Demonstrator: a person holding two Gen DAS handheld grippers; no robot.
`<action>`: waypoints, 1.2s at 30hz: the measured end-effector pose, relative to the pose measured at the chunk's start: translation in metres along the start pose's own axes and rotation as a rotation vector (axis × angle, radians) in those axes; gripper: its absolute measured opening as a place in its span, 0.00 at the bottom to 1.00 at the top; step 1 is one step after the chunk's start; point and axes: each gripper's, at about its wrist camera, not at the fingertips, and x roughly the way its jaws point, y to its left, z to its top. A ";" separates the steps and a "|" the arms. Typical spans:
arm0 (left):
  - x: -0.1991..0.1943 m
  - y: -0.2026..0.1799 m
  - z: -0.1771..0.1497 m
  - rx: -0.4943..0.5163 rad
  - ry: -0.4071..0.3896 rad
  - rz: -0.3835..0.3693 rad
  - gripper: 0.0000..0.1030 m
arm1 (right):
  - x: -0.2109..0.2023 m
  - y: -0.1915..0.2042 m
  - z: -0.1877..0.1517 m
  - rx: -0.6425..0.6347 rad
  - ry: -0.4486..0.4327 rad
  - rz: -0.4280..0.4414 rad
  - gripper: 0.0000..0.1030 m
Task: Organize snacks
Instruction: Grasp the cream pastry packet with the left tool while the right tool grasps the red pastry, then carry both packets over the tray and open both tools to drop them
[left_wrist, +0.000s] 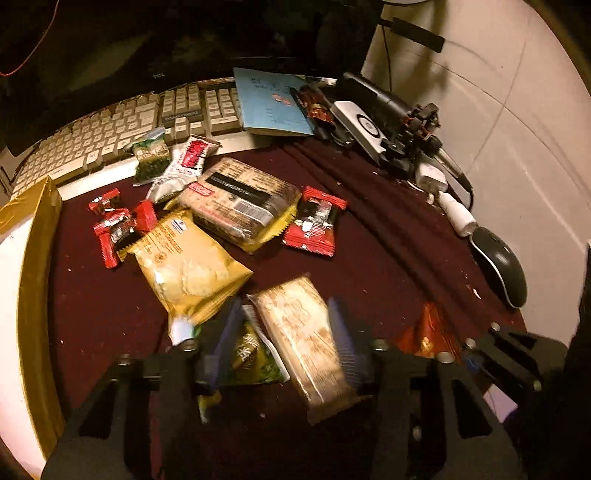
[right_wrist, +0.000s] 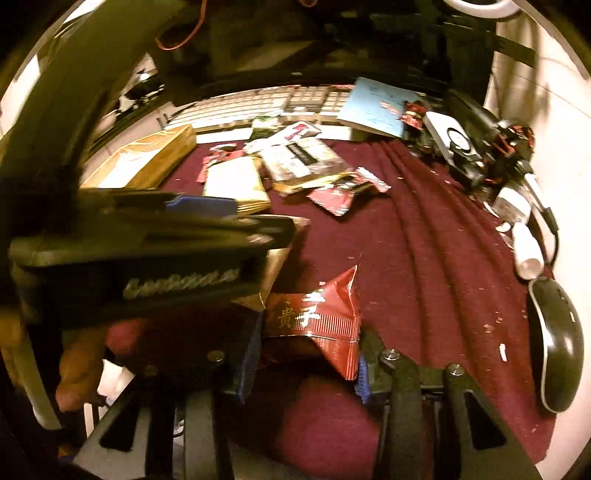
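Snacks lie on a dark red cloth (left_wrist: 369, 236). My left gripper (left_wrist: 284, 339) stands open around a beige cracker packet (left_wrist: 306, 339), with a green packet (left_wrist: 251, 354) by its left finger. A yellow chip bag (left_wrist: 188, 266), a large brown bar packet (left_wrist: 240, 199) and small red packets (left_wrist: 314, 221) lie farther off. My right gripper (right_wrist: 306, 354) is shut on a red snack packet (right_wrist: 321, 317), held above the cloth. The left gripper's body (right_wrist: 147, 251) fills the left of the right wrist view.
A gold box (left_wrist: 33, 236) stands at the left edge. A keyboard (left_wrist: 122, 129) and blue notebook (left_wrist: 269, 99) lie at the back. A black mouse (left_wrist: 502, 266), white bottle (left_wrist: 458, 210) and gadgets (left_wrist: 388, 122) line the right side by the wall.
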 end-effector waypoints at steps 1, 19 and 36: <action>-0.002 0.001 -0.001 -0.015 -0.004 -0.006 0.32 | 0.000 -0.002 0.000 0.001 0.004 0.005 0.41; 0.034 -0.011 0.010 -0.009 0.145 0.131 0.54 | -0.002 -0.002 -0.001 -0.034 0.009 0.004 0.41; -0.103 0.079 -0.012 -0.350 -0.217 -0.070 0.30 | -0.035 0.020 0.028 -0.014 -0.165 0.065 0.41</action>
